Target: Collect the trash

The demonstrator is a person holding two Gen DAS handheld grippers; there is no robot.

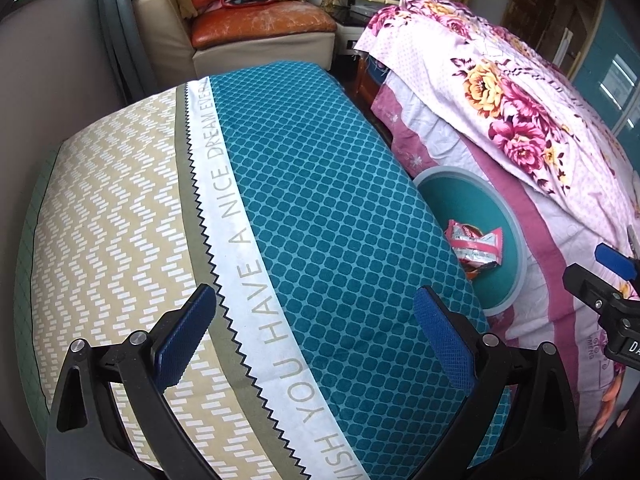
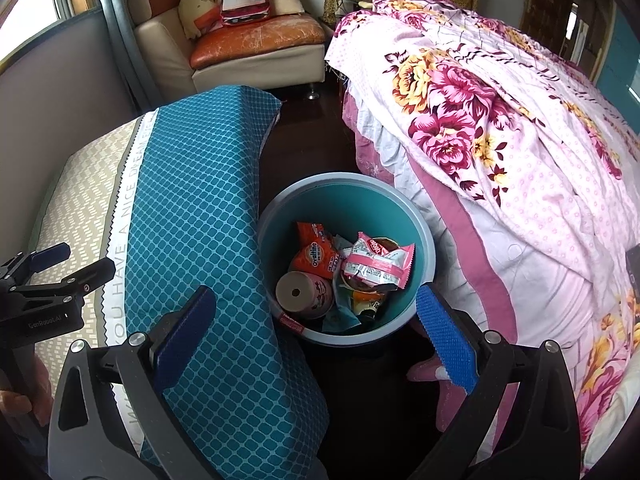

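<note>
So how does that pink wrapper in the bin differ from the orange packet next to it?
The crinkled pink-and-white plastic wrapper lies on top of the pile, toward the bed side; the orange Ovaltine packet sits lower, toward the pillow side, partly tucked under other litter. The pink one has zigzag-cut ends showing; the orange one's ends are hidden. Both are crumpled snack packaging inside the round teal bin.

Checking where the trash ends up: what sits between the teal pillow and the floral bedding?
The round teal bin, holding wrappers such as the pink wrapper, stands on the dark floor between them; the right wrist view shows it best.
</note>
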